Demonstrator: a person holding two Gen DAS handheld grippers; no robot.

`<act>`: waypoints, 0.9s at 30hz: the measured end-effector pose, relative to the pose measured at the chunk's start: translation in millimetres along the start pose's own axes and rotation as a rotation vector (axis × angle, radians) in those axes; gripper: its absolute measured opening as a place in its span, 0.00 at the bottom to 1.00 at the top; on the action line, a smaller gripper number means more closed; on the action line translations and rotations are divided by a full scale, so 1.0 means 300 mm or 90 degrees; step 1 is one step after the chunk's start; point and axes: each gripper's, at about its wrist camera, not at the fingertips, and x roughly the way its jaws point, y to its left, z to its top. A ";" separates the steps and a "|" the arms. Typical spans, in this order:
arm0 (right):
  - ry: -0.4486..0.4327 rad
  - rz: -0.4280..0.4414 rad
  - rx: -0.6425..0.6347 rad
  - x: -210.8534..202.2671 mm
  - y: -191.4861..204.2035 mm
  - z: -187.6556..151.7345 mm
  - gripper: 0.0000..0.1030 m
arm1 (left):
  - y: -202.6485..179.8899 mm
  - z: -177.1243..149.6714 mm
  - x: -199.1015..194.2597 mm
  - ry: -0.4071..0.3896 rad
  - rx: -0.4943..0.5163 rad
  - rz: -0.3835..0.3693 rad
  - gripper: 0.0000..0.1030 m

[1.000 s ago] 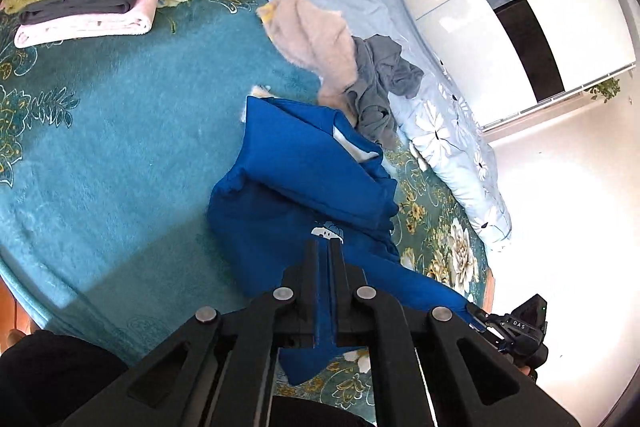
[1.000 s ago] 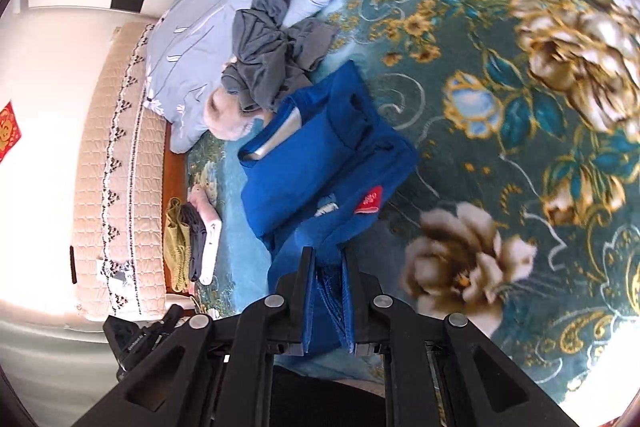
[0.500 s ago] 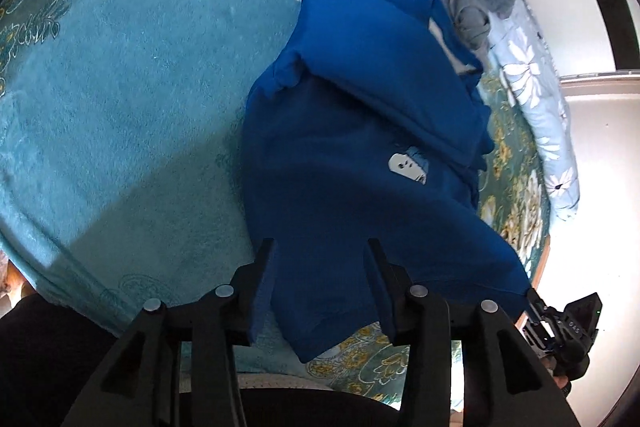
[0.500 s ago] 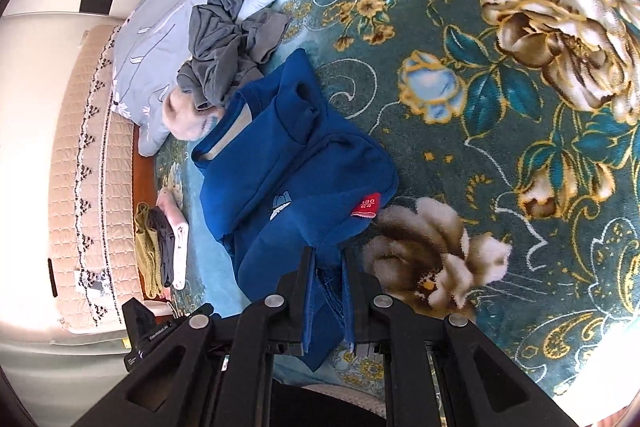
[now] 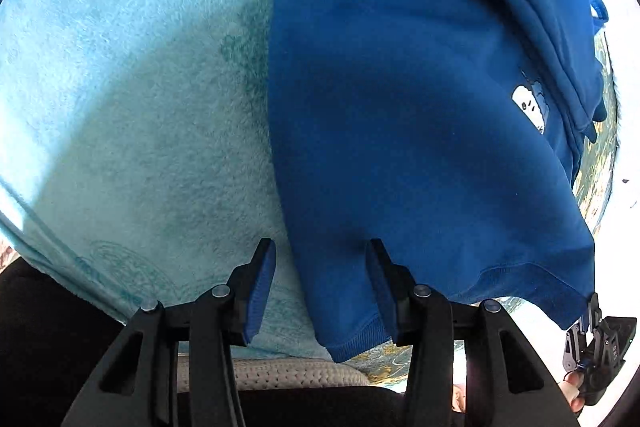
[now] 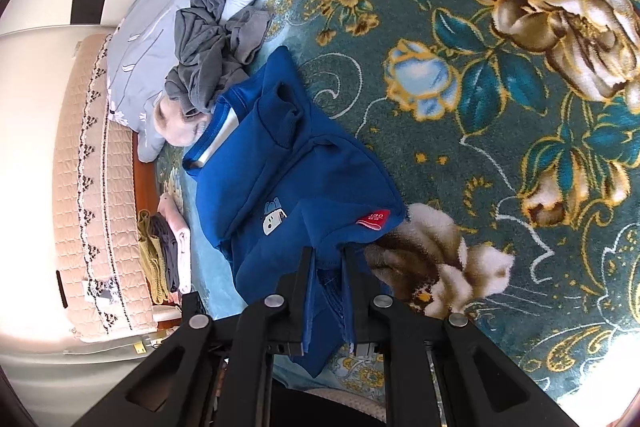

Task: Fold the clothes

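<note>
— So, where does your left gripper [image 5: 320,259] stand?

— Your left gripper's jaws are spread wide and hold nothing. The blue sweatshirt [image 5: 420,87] lies just ahead of them, its ribbed hem [image 5: 352,343] draped near the right finger, over the teal floral blanket [image 5: 120,87] that covers the bed. At the far right of that view you can see your right gripper [image 5: 596,343] pinching the hem's other corner, with fingertips of your hand behind it.

— Any baskets or boxes to report?

— None that you can see; everything sits straight on the bed. From the right wrist view, going left to right: a quilted beige headboard [image 6: 92,187]; a small stack of folded clothes [image 6: 164,251] in olive, dark grey and pink; a pale blue pillow with white flowers [image 6: 168,23]; a crumpled grey garment [image 6: 208,51] heaped on a pinkish-beige one [image 6: 176,123], both touching the sweatshirt's collar; then the sweatshirt itself [image 6: 288,163]; then open blanket with big gold and cream roses [image 6: 540,67].

— And my right gripper?

— Your right gripper [image 6: 326,255] is clamped on a fold of the sweatshirt's lower edge, blue cloth bunched between the jaws.

— Any labels?

— A small white cartoon patch [image 6: 274,219] sits on the chest. A red tag [image 6: 374,219] near the hem carries white print, perhaps a size number, too small to read surely.
</note>
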 end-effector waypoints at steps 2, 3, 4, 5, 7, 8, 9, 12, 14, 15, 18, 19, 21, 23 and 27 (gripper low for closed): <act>0.001 0.001 0.000 0.004 -0.001 0.003 0.13 | -0.007 -0.006 0.012 0.004 0.003 0.008 0.44; 0.001 0.001 0.000 0.007 -0.002 0.004 0.13 | -0.010 -0.009 0.017 0.005 0.005 0.013 0.41; 0.002 0.002 0.000 0.009 -0.002 0.005 0.13 | -0.013 -0.013 0.023 0.006 0.007 0.018 0.37; 0.002 0.002 0.001 0.011 -0.004 0.006 0.13 | -0.015 -0.017 0.027 0.007 0.008 0.021 0.35; 0.003 0.002 0.003 0.015 -0.006 0.008 0.13 | -0.013 -0.024 0.029 0.008 0.007 0.022 0.25; 0.004 0.001 0.003 0.017 -0.007 0.008 0.13 | -0.013 -0.028 0.027 0.006 0.008 0.019 0.22; 0.005 0.001 0.003 0.018 -0.005 0.008 0.13 | -0.014 -0.033 0.025 0.003 0.010 0.014 0.13; 0.006 0.000 -0.003 0.019 0.009 0.007 0.13 | -0.019 -0.053 0.005 -0.015 0.018 0.004 0.07; 0.006 -0.001 -0.013 0.014 0.025 0.006 0.13 | -0.019 -0.070 -0.019 -0.035 0.020 -0.006 0.06; 0.005 0.000 -0.018 0.010 0.034 0.004 0.13 | -0.014 -0.078 -0.044 -0.053 0.018 -0.021 0.06; 0.001 0.003 -0.029 -0.010 0.053 0.001 0.13 | -0.006 -0.116 -0.139 -0.115 0.026 -0.055 0.06; 0.001 0.006 -0.032 -0.016 0.059 0.000 0.13 | -0.005 -0.132 -0.174 -0.136 0.034 -0.066 0.05; 0.006 0.016 -0.032 -0.027 0.066 -0.006 0.13 | 0.002 -0.172 -0.249 -0.172 0.049 -0.093 0.05; 0.010 0.026 -0.030 -0.037 0.071 -0.012 0.13 | 0.022 -0.215 -0.319 -0.202 0.064 -0.121 0.05; 0.017 0.026 -0.030 -0.068 0.076 -0.027 0.13 | 0.073 -0.289 -0.419 -0.232 0.083 -0.170 0.05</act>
